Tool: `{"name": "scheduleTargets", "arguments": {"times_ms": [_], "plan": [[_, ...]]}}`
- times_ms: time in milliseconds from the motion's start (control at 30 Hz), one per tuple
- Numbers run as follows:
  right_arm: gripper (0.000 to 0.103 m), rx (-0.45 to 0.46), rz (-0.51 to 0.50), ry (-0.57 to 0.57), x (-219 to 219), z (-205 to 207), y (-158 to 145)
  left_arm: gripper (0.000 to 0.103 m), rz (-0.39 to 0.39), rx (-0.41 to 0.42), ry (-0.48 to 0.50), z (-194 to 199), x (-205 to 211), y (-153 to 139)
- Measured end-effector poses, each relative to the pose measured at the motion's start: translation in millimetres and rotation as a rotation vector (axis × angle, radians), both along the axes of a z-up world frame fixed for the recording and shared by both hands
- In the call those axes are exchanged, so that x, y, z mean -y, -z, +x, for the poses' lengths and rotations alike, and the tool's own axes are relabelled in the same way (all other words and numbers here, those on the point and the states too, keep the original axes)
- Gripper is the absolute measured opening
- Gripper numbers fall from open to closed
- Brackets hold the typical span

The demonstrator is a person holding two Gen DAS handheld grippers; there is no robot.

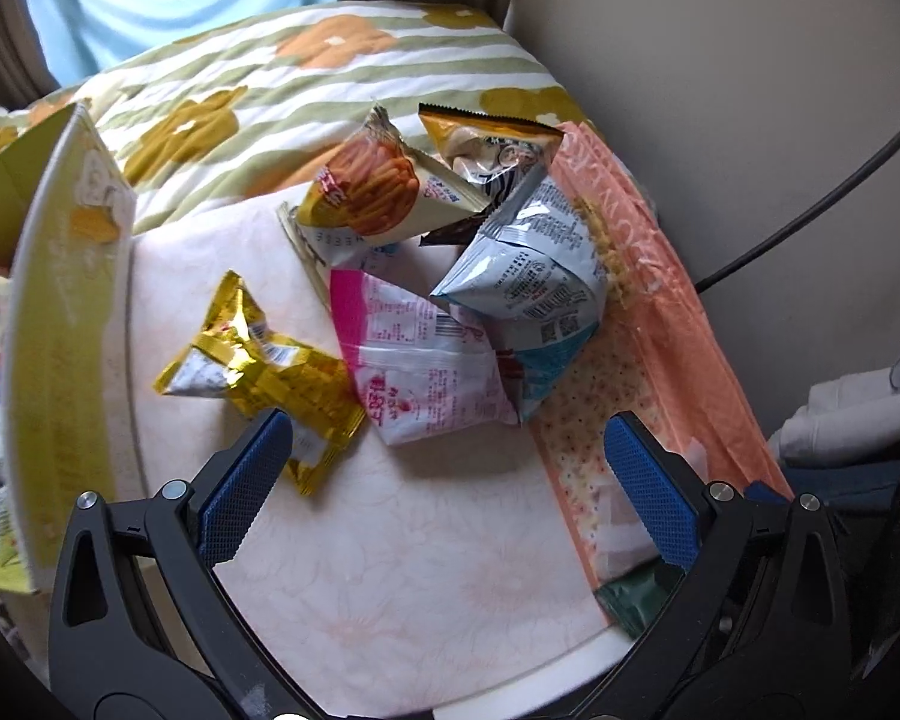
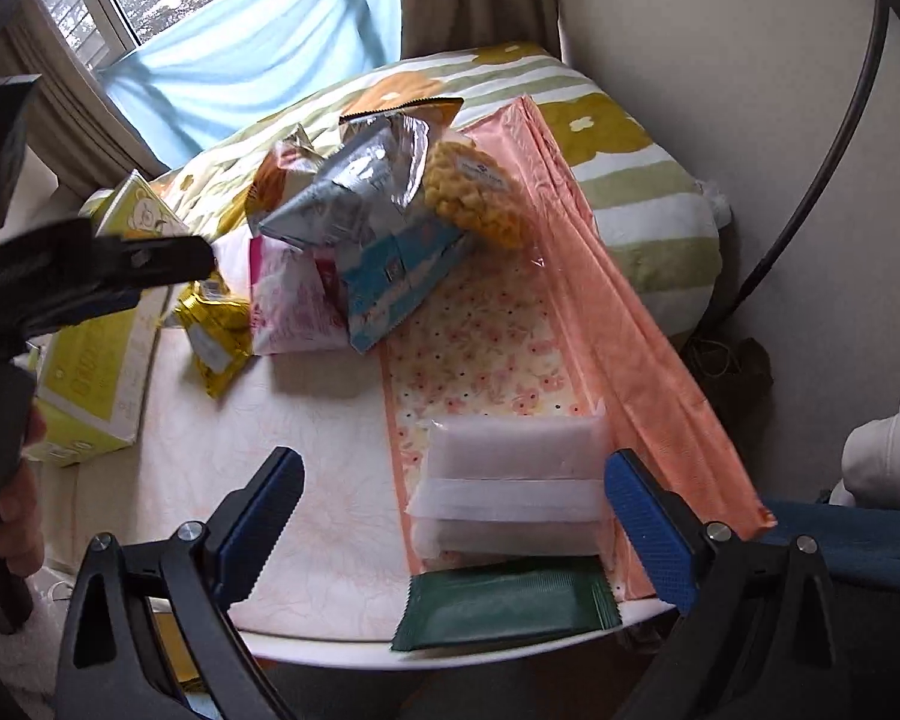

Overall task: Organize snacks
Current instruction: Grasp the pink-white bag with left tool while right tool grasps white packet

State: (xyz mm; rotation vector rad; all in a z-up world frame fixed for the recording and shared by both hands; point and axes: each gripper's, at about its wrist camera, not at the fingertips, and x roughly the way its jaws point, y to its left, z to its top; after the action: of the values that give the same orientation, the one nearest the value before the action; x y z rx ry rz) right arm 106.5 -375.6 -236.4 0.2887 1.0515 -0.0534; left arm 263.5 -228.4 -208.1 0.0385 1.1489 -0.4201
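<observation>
A pile of snack packets lies on a round pale table point(image 1: 402, 540). A gold packet point(image 1: 258, 372) lies nearest my left gripper point(image 1: 450, 468), which is open and empty just above and in front of it. Behind are a pink-and-white packet point(image 1: 414, 360), a grey-blue bag point(image 1: 534, 282) and an orange stick-snack bag point(image 1: 378, 186). My right gripper point(image 2: 450, 516) is open and empty over a white wrapped packet point(image 2: 510, 480) and a dark green packet point(image 2: 504, 606) at the table's near edge. The left gripper also shows at the left of the right wrist view point(image 2: 90, 276).
A yellow-green cardboard box point(image 1: 60, 324) holding several packets stands at the table's left; it also shows in the right wrist view point(image 2: 102, 372). A large peach floral bag point(image 2: 600, 300) lies flat on the right. A bed with a striped quilt point(image 1: 330, 72) is behind. A wall is on the right.
</observation>
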Motion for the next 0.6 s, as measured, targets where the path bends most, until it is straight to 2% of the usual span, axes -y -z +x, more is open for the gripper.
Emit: {"name": "scheduleTargets", "arguments": {"times_ms": [233,400,600], "plan": [[0.100,0.005,-0.067,0.026,-8,4,31,0.103,0.087,0.044,0.008,22,17,48],[0.100,0.030,-0.163,0.027,-15,-1,37,0.103,0.081,0.043,0.012,29,20,64],[0.100,0.013,-0.153,0.086,-5,-1,45,0.100,0.085,0.034,0.022,35,23,76]]}}
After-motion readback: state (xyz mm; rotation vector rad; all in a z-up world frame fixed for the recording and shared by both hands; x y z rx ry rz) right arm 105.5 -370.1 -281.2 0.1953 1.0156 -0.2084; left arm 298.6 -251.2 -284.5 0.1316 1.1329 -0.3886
